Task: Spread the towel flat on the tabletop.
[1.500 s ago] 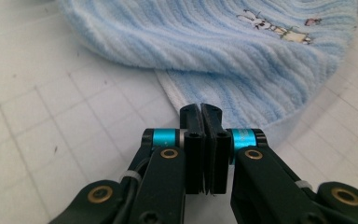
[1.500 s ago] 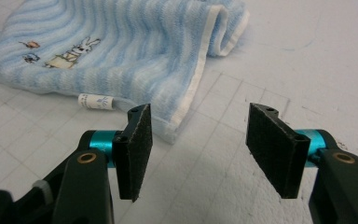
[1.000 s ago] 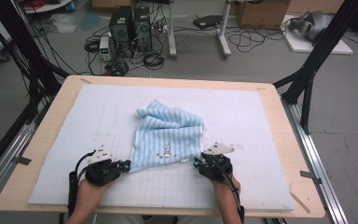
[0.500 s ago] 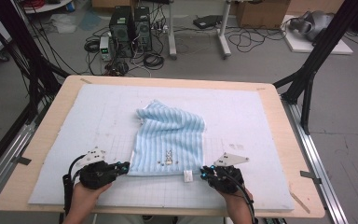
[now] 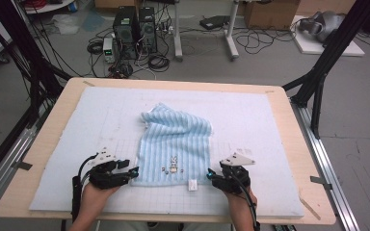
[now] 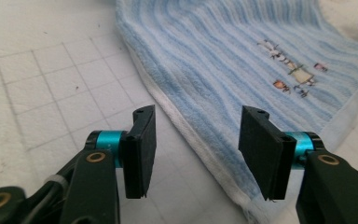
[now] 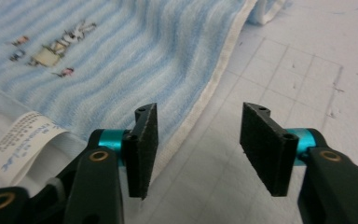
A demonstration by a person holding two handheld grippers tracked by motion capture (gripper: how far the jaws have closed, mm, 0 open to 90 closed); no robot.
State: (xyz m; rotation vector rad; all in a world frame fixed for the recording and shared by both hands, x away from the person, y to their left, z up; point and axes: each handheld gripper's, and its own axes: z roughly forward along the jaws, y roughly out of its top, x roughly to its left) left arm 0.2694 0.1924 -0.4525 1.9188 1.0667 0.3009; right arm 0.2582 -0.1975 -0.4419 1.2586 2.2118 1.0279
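A light blue striped towel with a small embroidered rabbit lies on the white gridded mat, its far end still bunched. A white label sticks out from its near hem. My left gripper sits at the towel's near left corner. In the left gripper view its jaws have just been opening, and the towel's white hem lies between them, free of the pads. My right gripper is at the near right corner. Its jaws have also just been opening over the towel's hem, beside the label, without pressing it.
The mat covers a wooden table whose front edge is just behind my hands. Black frame posts stand at both sides. Computer towers and cables sit on the floor beyond the far edge.
Both grippers drew the towel's near edge a little toward the front and spread it flatter. Both sets of jaws then opened and let go of the corners.
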